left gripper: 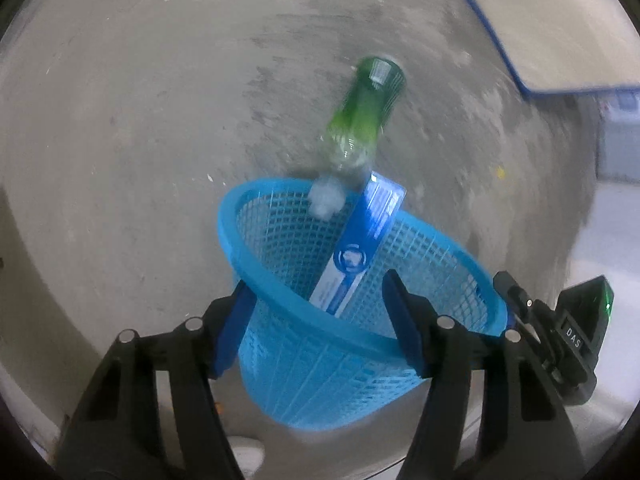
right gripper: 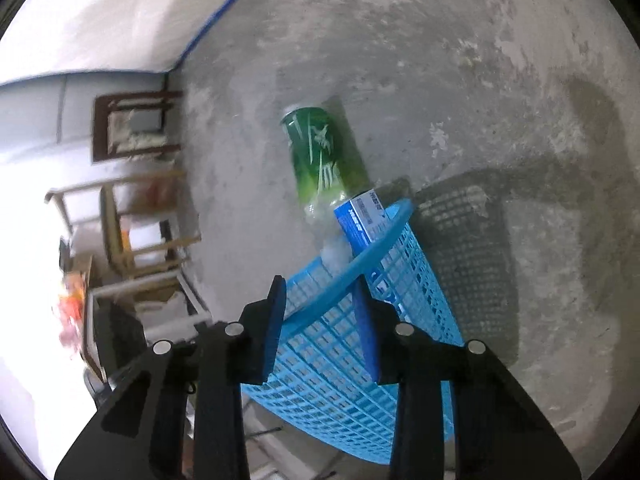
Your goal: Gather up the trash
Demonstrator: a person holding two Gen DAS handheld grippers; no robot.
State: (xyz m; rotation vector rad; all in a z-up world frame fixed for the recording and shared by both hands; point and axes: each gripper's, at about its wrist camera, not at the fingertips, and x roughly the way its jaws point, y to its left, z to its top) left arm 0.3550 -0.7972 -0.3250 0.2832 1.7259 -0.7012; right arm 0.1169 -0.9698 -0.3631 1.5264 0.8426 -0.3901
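Observation:
A blue mesh basket (left gripper: 280, 320) (right gripper: 404, 280) is tilted above the concrete floor. My left gripper (left gripper: 318, 284) has one finger outside the wall and one inside, gripping the near rim. My right gripper (right gripper: 320, 284) straddles the opposite rim, one finger inside and one outside. A blue and white toothpaste box (left gripper: 356, 248) (right gripper: 362, 220) leans in the basket and sticks out over the far rim. A green-labelled plastic bottle (left gripper: 366, 112) (right gripper: 324, 156) is at the basket's mouth, white cap (left gripper: 326, 198) over the rim, body outside and blurred.
The right gripper's body (left gripper: 560, 332) shows at the left view's right edge. A white sheet with a blue edge (left gripper: 560, 20) lies on the floor. Wooden frames and clutter (right gripper: 132, 216) stand at the right view's left side.

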